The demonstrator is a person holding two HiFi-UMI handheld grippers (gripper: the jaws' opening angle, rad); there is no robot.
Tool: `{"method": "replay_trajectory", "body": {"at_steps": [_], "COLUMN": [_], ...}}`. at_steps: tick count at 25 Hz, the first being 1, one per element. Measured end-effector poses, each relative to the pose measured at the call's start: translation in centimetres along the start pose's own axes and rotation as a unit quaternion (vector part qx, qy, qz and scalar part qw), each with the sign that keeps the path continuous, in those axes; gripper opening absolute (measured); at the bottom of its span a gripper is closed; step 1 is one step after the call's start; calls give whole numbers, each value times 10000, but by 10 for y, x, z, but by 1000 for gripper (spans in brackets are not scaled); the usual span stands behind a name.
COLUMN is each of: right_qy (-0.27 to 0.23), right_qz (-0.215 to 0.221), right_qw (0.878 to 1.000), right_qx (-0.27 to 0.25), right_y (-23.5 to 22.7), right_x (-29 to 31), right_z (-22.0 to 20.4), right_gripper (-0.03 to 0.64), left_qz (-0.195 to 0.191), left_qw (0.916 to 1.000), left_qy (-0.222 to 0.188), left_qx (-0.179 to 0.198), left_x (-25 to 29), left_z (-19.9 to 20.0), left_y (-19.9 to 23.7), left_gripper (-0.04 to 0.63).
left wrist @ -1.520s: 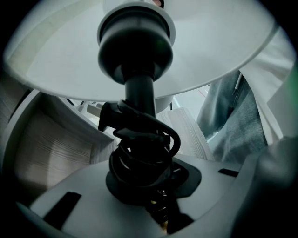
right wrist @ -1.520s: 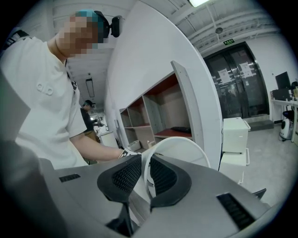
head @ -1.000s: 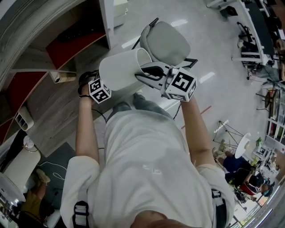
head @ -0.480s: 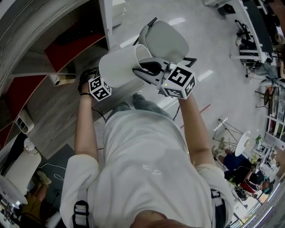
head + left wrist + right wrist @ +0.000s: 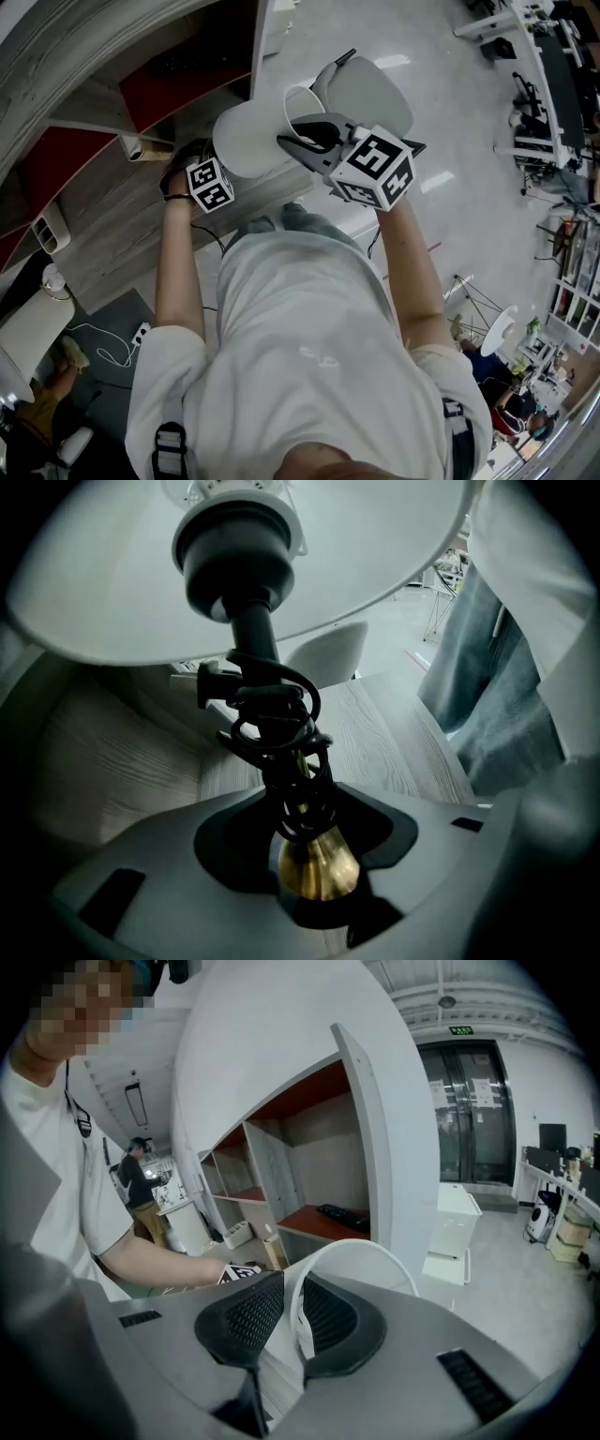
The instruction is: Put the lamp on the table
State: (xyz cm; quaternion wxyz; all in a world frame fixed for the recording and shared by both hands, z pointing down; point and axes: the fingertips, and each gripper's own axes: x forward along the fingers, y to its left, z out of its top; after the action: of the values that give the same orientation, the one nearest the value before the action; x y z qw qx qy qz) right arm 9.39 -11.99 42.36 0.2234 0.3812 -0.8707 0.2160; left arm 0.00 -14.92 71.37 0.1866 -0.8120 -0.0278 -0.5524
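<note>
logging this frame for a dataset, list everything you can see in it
lamp shade: 1, white, above the table, rim between the right jaws
lamp stem: 1, black with a brass lower part, under the shade
cord: 1, black, bundled round the stem, plug sticking out
table: 1, grey wood-grain, below the lamp
chair: 1, light grey, on the floor beyond the lamp
shelving unit: 1, white with red panels, beside the table
left gripper: 1, grey, jaws opening with the stem between them
right gripper: 1, grey, jaws shut on the shade's rim
</note>
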Motion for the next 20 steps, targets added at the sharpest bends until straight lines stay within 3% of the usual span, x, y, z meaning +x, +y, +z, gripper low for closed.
{"method": "replay_trajectory", "body": {"at_steps": [12, 20], "right_qy": [840, 1347], "right_qz": [274, 505], "right_qw": [9932, 9795], "right_qx": [-752, -1411], "right_y": [26, 56], "right_x": [52, 83], "right_z": [43, 63], "right_gripper": [95, 98], "left_qz": [545, 806], "left_qw": [9952, 9872], "left_qy": [437, 717], "left_qx": [-680, -1179], "left_x": [-50, -82], "left_z": [-53, -87], "left_y": [-1, -16], "left_gripper": [201, 201]}}
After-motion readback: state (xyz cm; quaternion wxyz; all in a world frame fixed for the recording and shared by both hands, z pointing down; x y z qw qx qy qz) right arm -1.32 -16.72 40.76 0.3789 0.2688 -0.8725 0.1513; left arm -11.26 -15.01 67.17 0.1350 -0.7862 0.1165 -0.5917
